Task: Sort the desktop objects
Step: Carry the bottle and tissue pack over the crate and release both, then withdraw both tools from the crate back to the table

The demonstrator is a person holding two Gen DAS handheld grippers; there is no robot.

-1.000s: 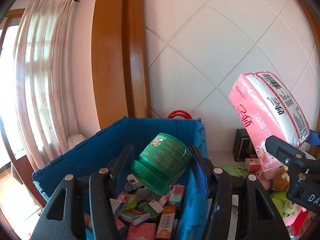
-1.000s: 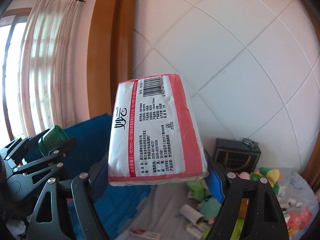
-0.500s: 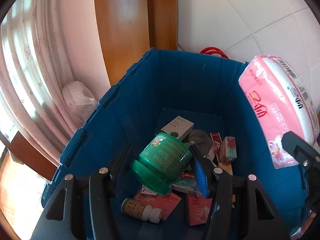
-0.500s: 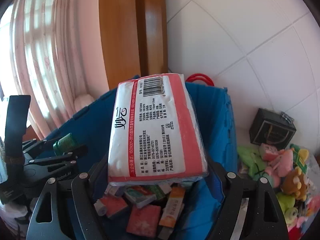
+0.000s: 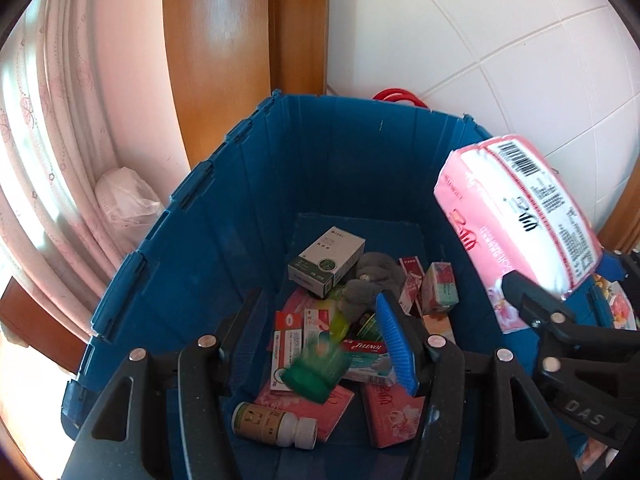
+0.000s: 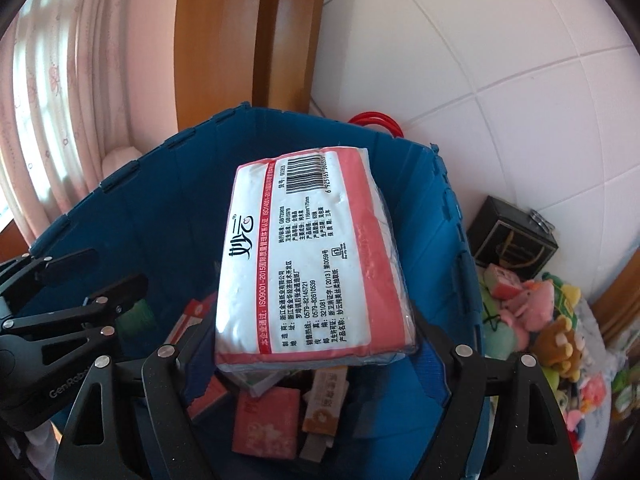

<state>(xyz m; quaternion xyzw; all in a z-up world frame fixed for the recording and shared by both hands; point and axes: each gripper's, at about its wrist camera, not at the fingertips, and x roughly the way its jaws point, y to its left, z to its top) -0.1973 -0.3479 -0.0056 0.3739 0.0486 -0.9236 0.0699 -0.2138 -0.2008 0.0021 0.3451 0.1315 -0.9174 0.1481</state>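
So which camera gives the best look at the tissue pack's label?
The right wrist view: the tissue pack fills the centre, barcode and printed text facing the lens. The left wrist view shows it side-on at the right edge.

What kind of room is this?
Probably a lived-in home: a white tiled wall, pale pink patterned curtains, and soft plush toys heaped beside a big blue plastic storage bin.

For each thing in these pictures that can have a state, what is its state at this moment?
left gripper: open, holding nothing.
green jar: blurred, loose between the gripper fingers, above the bin's contents.
right gripper: shut on the tissue pack.
tissue pack: sealed, held over the bin.
blue bin: open-topped, partly filled.
white-capped bottle: capped, lying on its side.
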